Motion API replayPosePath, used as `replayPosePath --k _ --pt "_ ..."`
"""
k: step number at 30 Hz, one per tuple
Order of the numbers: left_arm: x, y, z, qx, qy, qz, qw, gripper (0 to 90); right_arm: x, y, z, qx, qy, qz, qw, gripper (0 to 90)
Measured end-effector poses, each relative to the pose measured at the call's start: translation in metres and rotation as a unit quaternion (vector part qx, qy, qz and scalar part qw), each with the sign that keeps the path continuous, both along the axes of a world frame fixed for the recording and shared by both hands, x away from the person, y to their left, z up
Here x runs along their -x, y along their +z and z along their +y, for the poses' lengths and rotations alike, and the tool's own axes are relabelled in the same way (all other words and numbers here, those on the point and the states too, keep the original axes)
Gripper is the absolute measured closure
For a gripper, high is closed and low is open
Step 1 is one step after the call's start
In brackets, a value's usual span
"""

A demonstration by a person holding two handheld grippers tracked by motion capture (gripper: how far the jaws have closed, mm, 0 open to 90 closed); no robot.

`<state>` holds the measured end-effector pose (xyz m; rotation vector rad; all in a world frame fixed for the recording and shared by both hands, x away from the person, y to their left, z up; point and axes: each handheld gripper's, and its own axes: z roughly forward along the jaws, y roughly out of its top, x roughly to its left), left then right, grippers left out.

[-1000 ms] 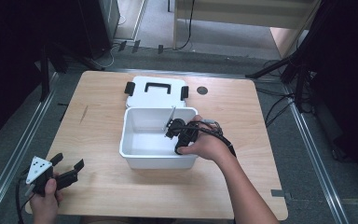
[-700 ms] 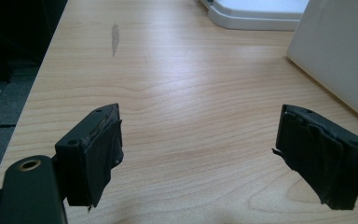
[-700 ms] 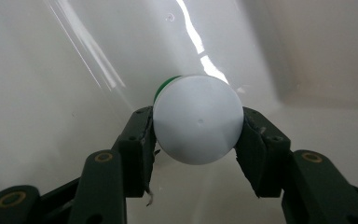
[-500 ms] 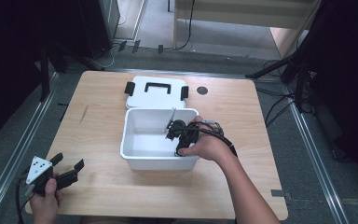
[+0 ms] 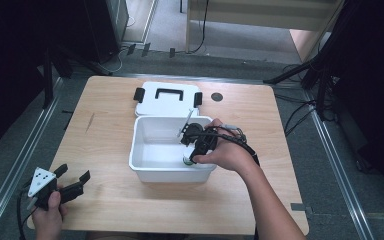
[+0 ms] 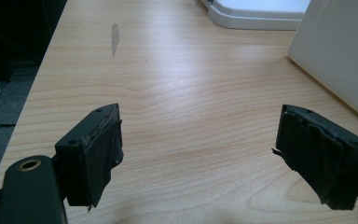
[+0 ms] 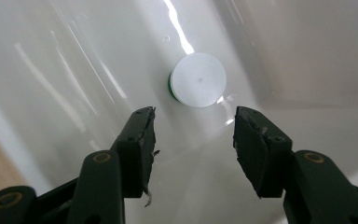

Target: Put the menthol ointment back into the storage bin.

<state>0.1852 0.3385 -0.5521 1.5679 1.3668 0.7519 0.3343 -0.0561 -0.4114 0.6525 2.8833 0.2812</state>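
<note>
A white plastic bin [image 5: 145, 150] stands mid-table. On its floor rests a small green item with a round white cap [image 7: 198, 79], glimpsed in the high view as the capped item [image 5: 186, 161]. My right gripper [image 5: 194, 144] reaches down inside the bin; in the right gripper view it [image 7: 193, 128] is open, hovering just above the cap without touching it. My left gripper [image 5: 72, 182] is held at the table's front left corner. In the left gripper view it [image 6: 198, 149] is wide open over bare wood, with nothing between its jaws.
The bin's white lid [image 5: 167, 97] with a black handle and black latches lies flat just behind the bin. A dark round hole [image 5: 217, 96] marks the tabletop [image 5: 105, 120] to the lid's right. The bin wall [image 6: 340, 51] stands ahead and right of my left gripper.
The right gripper has dipped slightly lower in the bin. The left gripper has stayed where it was.
</note>
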Motion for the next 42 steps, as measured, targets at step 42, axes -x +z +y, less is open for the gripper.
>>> replayPosePath --k 42 --pt "0.000 0.000 0.000 -0.002 0.000 0.001 1.0000 15.6 0.042 -0.059 -0.184 -0.208 -0.231 -0.132 0.9411 20.7"
